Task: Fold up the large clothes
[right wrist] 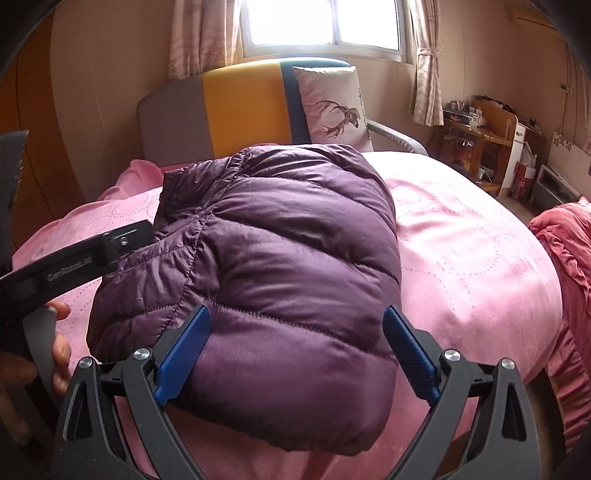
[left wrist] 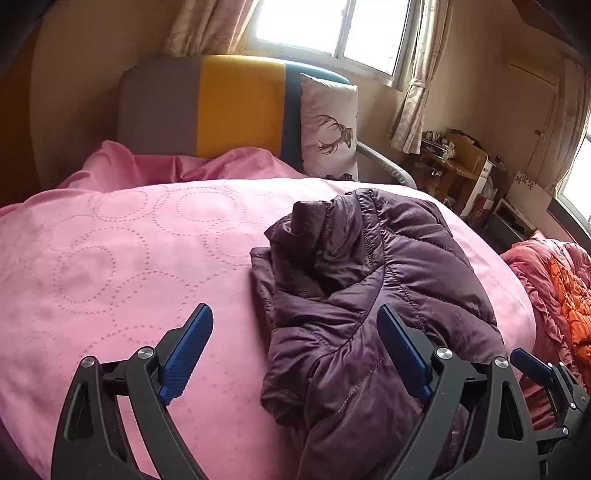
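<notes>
— Blue pads of the left gripper (left wrist: pixel 295 354) are the closest thing in its own view. How do the jaws stand?

— They are wide apart. One pad is over the pink bedspread (left wrist: pixel 110 258), the other over the purple down jacket (left wrist: pixel 354 295). The near edge of the jacket lies between them, but neither pad presses on it.

— And the right gripper (right wrist: pixel 297 354)?

— Its jaws are also spread wide. The jacket fills the space between the two pads, and its puffy surface comes close to them, but the pads do not clamp it. I see nothing held.

— Where does the jacket lie?

— On the bedspread, toward the near side of the bed. In the right wrist view it is a thick folded bundle with quilted seams across it. In the left wrist view a sleeve end or collar (left wrist: pixel 306 218) stands up at the far end; I cannot tell which.

— Is a person visible?

— Only a hand (right wrist: pixel 55 347) at the left edge of the right wrist view, on the grey handle of the left gripper.

— What is behind the bed?

— A headboard (left wrist: pixel 236 107) in grey, yellow and dark blue, with a white pillow with a deer drawing (left wrist: pixel 328 129) leaning on it. Above is a bright window (right wrist: pixel 321 26) with curtains. A red quilt (right wrist: pixel 569 258) is at the right side of the bed, and a wooden desk (right wrist: pixel 480 144) stands in the corner.
</notes>
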Tool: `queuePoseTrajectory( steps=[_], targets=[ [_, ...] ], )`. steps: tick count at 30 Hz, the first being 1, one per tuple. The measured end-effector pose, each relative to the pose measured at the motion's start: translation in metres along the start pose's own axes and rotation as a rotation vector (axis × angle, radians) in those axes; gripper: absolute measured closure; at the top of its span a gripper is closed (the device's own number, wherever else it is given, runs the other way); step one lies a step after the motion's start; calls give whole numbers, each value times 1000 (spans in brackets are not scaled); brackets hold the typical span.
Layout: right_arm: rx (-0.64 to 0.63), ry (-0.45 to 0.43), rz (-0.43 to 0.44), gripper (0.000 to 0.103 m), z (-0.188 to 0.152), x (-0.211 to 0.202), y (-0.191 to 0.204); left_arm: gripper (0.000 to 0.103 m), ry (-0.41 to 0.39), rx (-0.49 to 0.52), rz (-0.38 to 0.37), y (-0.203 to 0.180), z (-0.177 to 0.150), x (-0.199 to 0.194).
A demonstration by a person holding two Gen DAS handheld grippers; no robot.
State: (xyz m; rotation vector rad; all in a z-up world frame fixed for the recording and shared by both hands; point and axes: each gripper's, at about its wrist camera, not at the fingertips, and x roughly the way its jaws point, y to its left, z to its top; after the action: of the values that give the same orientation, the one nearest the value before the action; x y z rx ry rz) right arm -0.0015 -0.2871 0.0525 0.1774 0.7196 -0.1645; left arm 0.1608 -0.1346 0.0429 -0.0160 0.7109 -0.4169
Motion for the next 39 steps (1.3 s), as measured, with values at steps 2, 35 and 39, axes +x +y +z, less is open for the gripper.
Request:
queuePoseTrajectory(
  steps=[2, 35, 39],
  targets=[
    [5, 3, -11, 9, 2, -2, 1, 13, -13, -4, 16, 4, -3, -8],
    [148, -77, -242, 2, -26, -75, 2, 4, -54, 4, 155, 16, -68, -84],
    [126, -91, -244, 2, -28, -78, 8, 4, -61, -8, 161, 12, -67, -90]
  ],
)
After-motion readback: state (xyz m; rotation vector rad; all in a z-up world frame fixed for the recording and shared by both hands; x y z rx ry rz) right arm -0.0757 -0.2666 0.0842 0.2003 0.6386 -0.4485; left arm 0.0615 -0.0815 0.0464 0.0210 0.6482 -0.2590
